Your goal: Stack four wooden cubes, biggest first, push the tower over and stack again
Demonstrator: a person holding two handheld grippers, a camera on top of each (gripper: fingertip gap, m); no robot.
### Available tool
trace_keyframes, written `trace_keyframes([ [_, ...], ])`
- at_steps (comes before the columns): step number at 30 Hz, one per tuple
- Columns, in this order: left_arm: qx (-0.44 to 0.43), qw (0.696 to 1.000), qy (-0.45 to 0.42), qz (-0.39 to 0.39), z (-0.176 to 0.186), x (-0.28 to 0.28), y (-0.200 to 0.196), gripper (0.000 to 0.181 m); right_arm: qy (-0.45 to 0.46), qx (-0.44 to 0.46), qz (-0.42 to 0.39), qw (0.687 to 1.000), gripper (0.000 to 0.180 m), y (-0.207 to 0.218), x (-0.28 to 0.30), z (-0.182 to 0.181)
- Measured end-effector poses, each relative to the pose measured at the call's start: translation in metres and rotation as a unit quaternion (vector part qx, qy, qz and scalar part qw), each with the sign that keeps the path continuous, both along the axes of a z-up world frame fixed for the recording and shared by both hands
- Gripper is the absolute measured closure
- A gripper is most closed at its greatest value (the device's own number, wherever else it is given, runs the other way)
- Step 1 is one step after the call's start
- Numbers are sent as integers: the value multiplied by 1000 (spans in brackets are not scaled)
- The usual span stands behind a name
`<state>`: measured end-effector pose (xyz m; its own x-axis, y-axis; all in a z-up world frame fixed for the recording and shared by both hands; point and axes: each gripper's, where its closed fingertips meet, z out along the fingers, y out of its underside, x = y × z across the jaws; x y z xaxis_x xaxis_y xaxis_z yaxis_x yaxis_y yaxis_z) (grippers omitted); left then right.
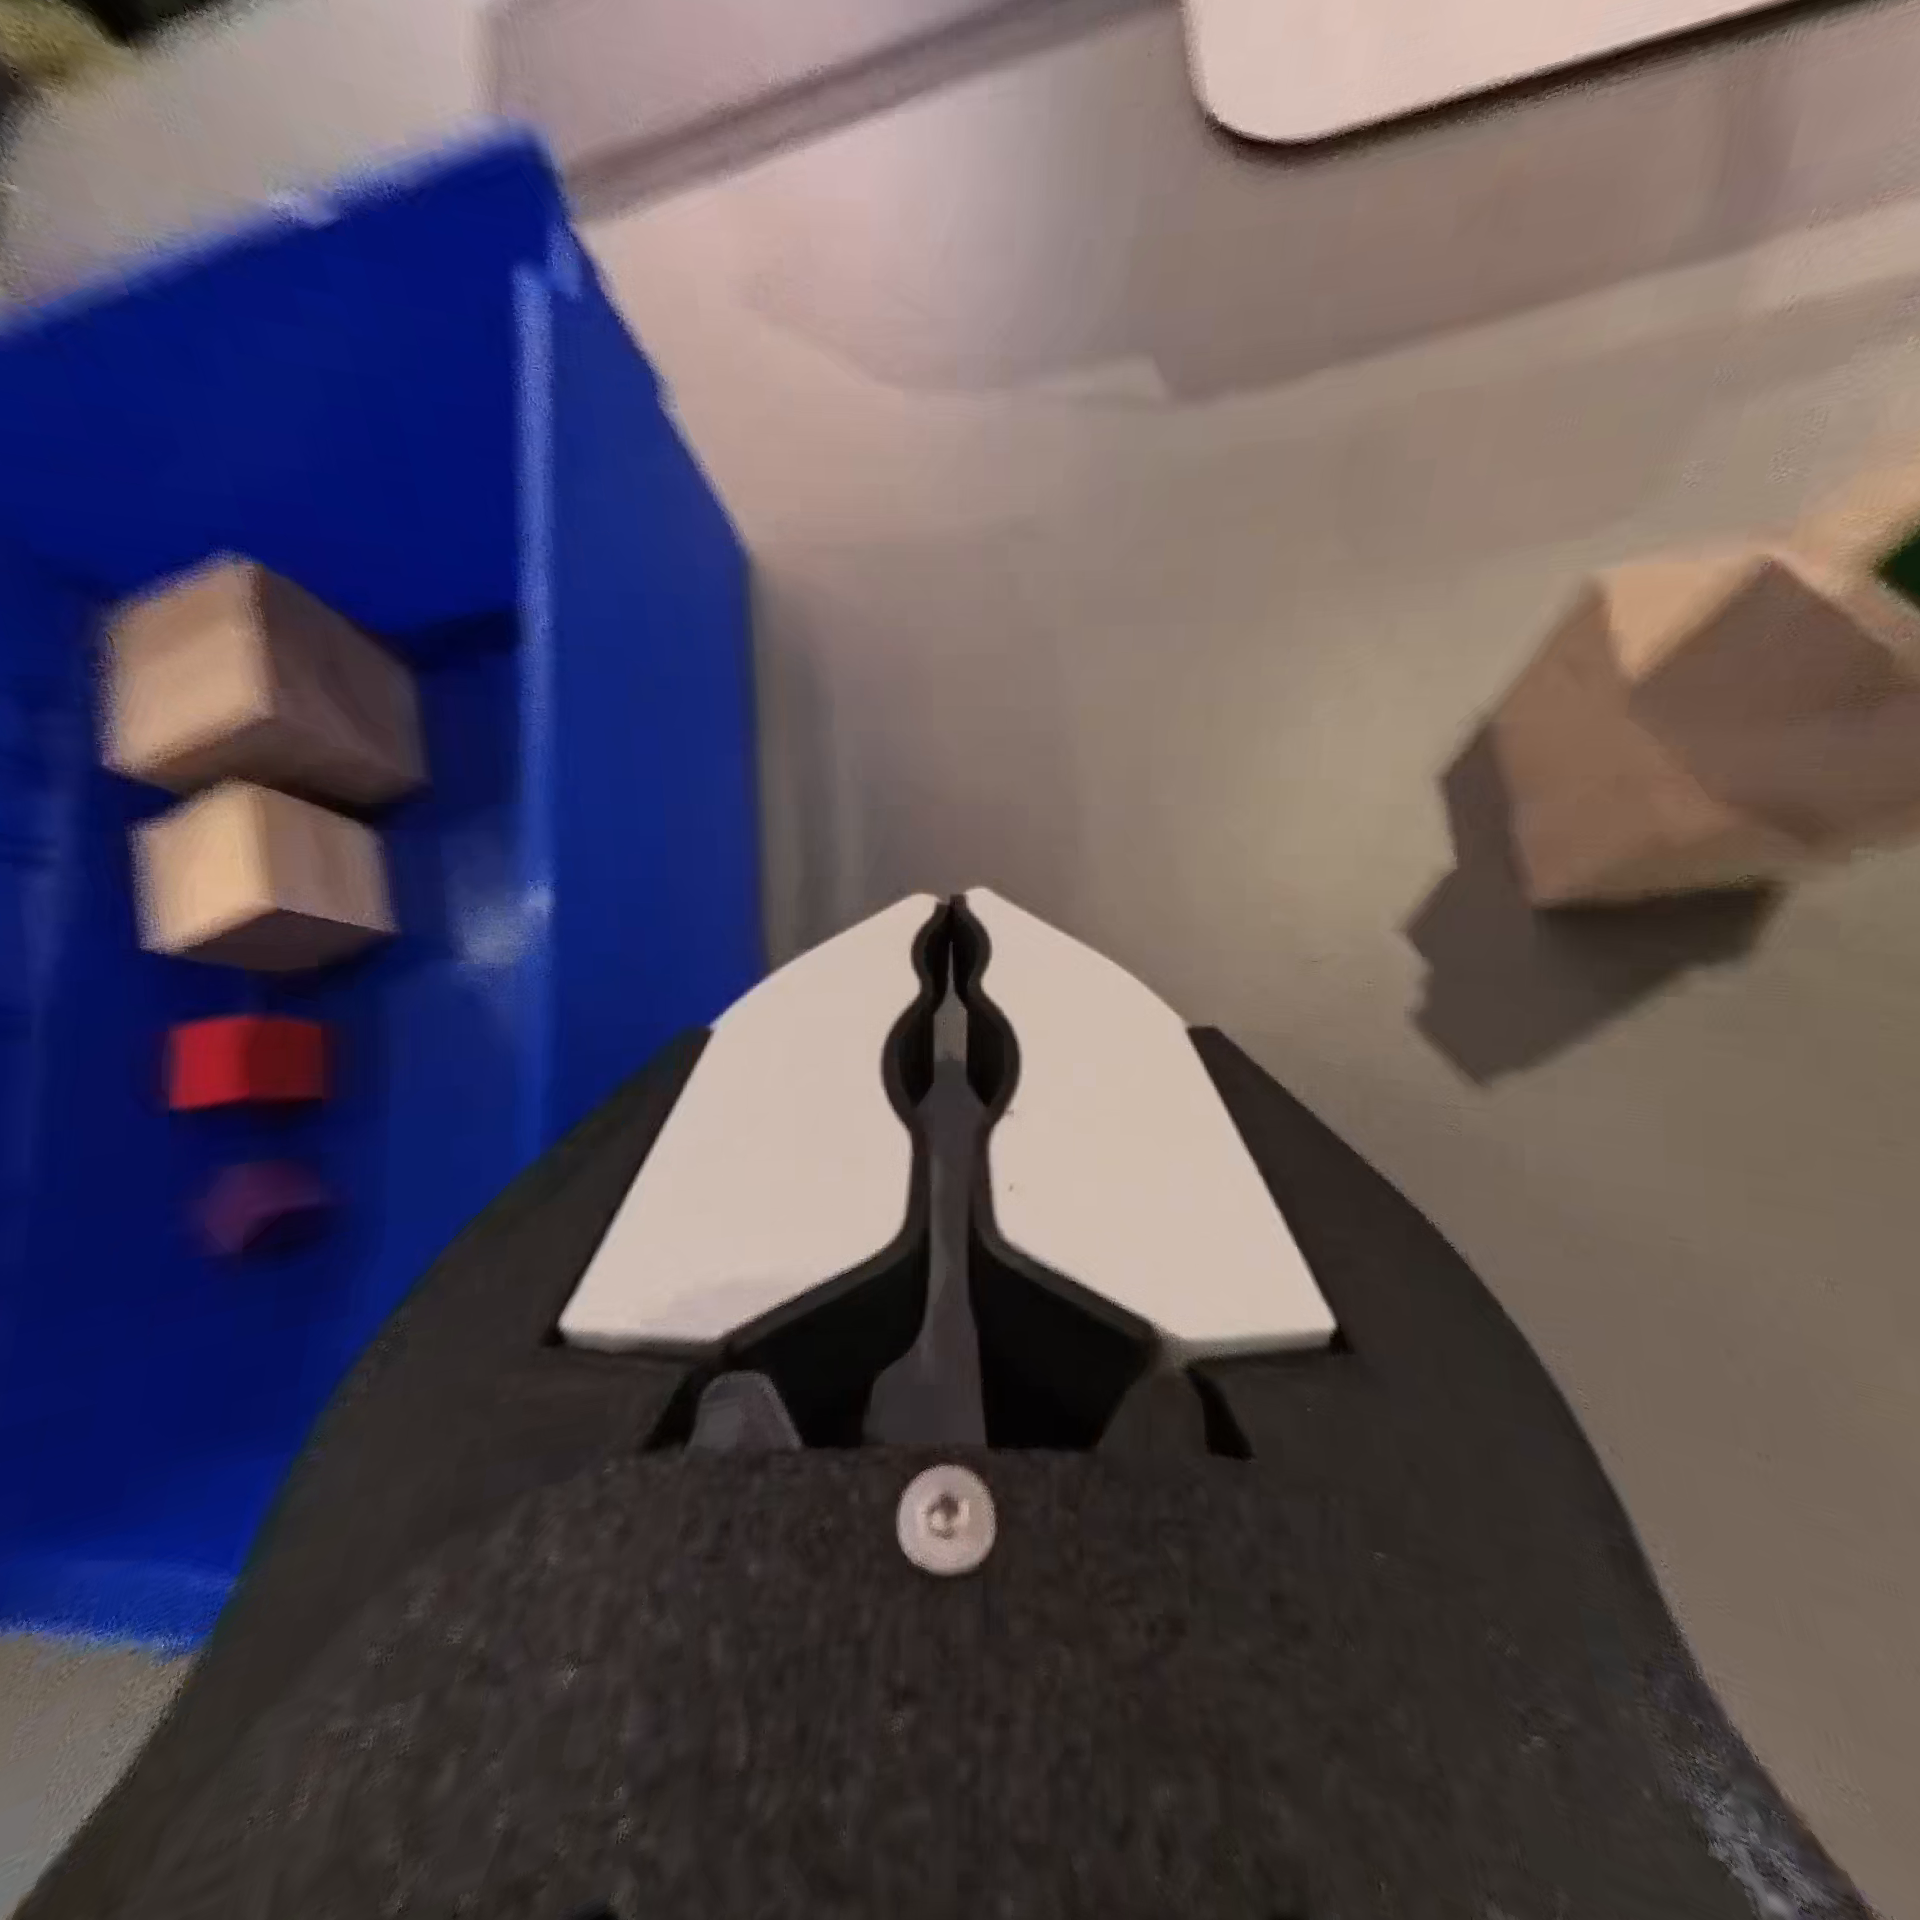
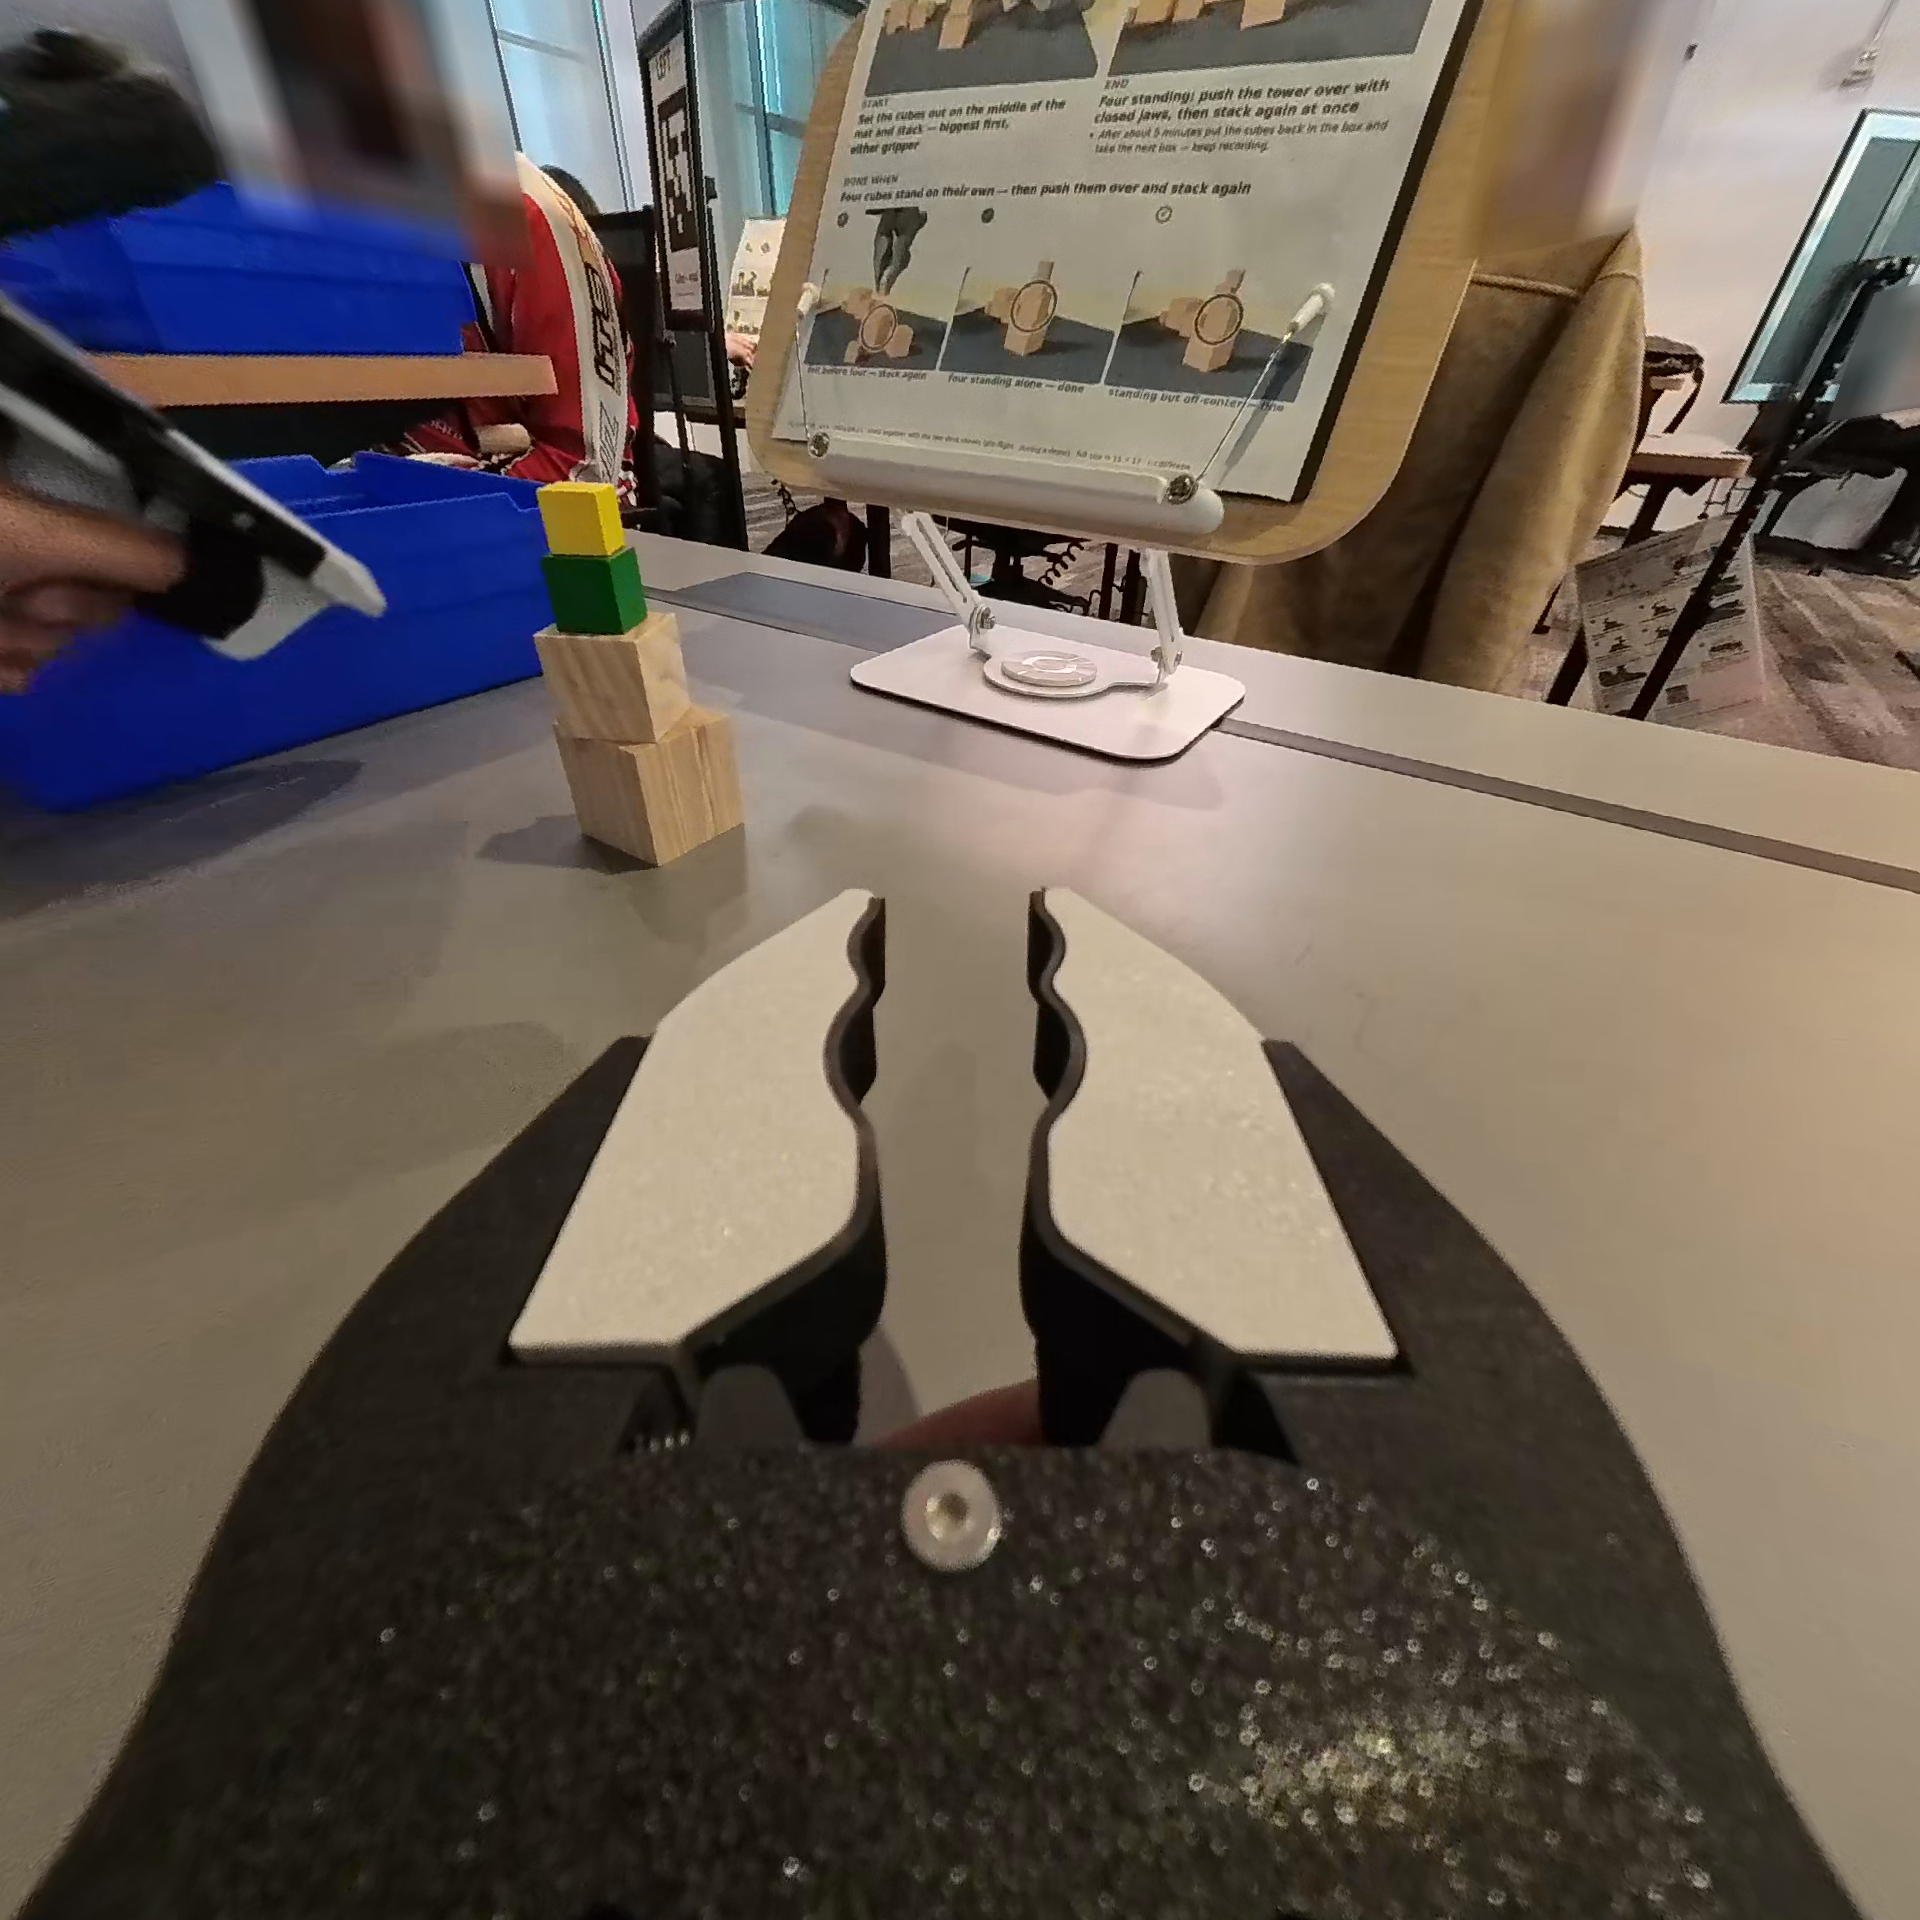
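A tower of four cubes stands on the grey table (image 2: 1351,1039): a large wooden cube (image 2: 655,774) at the bottom, a smaller wooden cube (image 2: 613,675) on it, then a green cube (image 2: 594,590) and a yellow cube (image 2: 582,517) on top. My right gripper (image 2: 956,902) is open and empty, low over the table, in front of the tower and to its right. My left gripper (image 1: 954,900) is shut with nothing between its pads. It also shows in the right wrist view (image 2: 353,594), in the air to the left of the tower. The left wrist view is blurred, with the wooden cubes (image 1: 1683,727) at its right.
A blue bin (image 1: 364,520) at the left holds two wooden cubes (image 1: 260,769), a red piece (image 1: 247,1062) and a purple piece (image 1: 265,1210). It also shows in the right wrist view (image 2: 312,623). A stand with an instruction sheet (image 2: 1091,312) rests on a white base (image 2: 1049,691) behind the tower. The left gripper's tips are roughly 35 cm from the right gripper's.
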<state>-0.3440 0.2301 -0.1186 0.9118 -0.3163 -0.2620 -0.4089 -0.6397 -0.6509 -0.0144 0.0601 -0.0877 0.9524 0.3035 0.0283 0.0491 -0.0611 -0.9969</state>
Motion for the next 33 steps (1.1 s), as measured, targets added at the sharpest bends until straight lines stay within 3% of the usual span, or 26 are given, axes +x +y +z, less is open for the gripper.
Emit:
trace_keyframes([
  [6, -85, 985, 140, 63, -30, -16, 29, 181, 2, 0, 2, 1000, 154, 0, 0, 0],
  [7, -112, 987, 101, 63, -41, -2, 27, 181, 3, 1, 2, 1000, 154, -1, 0, 1],
  [8, -149, 988, 6, 32, -52, 34, 21, 181, 4, 3, 2, 1000, 154, -1, 1, 1],
  [9, -182, 975, -121, -41, -51, 92, 11, 181, 5, 3, 2, 1000, 154, -1, 1, 1],
  [10, -198, 954, -193, -111, -43, 141, -2, 181, 7, 2, 4, 1000, 154, -1, 1, 1],
  [11, -216, 945, -193, -154, -44, 166, -14, 181, 9, 0, 5, 1000, 154, -1, 1, 1],
  [12, -222, 952, -158, -138, -52, 167, -14, 181, 13, -1, 6, 1000, 154, -1, 1, 1],
  [14, -195, 975, -101, -40, -59, 134, 4, 181, 20, 4, 6, 1000, 155, -2, 3, 2],
  [16, -182, 978, -104, -17, -55, 114, 7, 181, 25, 8, 5, 1000, 156, -3, 4, 4],
  [20, -94, 991, -94, -34, -40, 85, -4, 181, 31, 5, 6, 999, 156, -3, 5, 3],
  [22, -55, 989, -119, -60, -36, 79, -24, 164, 35, -4, 10, 999, 156, -1, 5, 1],
  [24, 2, 990, -126, -64, -35, 63, -42, 158, 35, -9, 13, 999, 156, 0, 4, 0],
  [27, 66, 973, -203, -91, -29, 58, -68, 137, 23, -19, 11, 1000, 155, 2, 2, -3],
  [29, 113, 961, -236, -92, -13, 51, -79, 110, 11, -23, 4, 1000, 151, 3, 1, -5],
  [33, 246, 927, -273, -74, 26, 31, -91, 116, -6, -21, -1, 1000, 149, 4, -1, -6],
])
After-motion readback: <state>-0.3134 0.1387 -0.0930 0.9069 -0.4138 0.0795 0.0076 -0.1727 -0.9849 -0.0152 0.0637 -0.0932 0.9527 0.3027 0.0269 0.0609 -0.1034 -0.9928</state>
